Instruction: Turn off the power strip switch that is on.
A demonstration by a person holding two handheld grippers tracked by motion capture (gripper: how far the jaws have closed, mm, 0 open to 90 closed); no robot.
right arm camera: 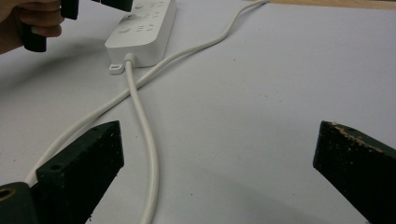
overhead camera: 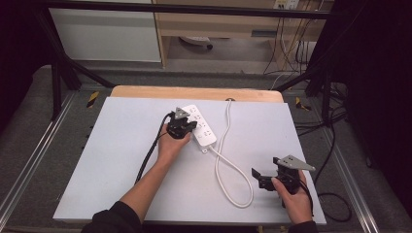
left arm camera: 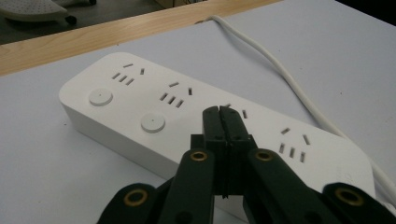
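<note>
A pale grey table with a wooden strip along its far edge filled the middle of the high view, and a person's two forearms came in from its near side. On the table, a little beyond centre, lay a white power strip, set at a slant, with several socket groups and two round buttons on its top face. Its white cord left the near end of the strip, looped toward the near right of the table, then crossed over itself and ran back to the far edge. The left gripper was held over the strip's near-left side; in the left gripper view its black jaws were pressed flat together with nothing between them, their tips above the strip's top face near one socket group, though contact could not be judged. The right gripper hovered well apart at the near right, just beside the cord loop, its jaws spread wide and empty above the cord.
</note>
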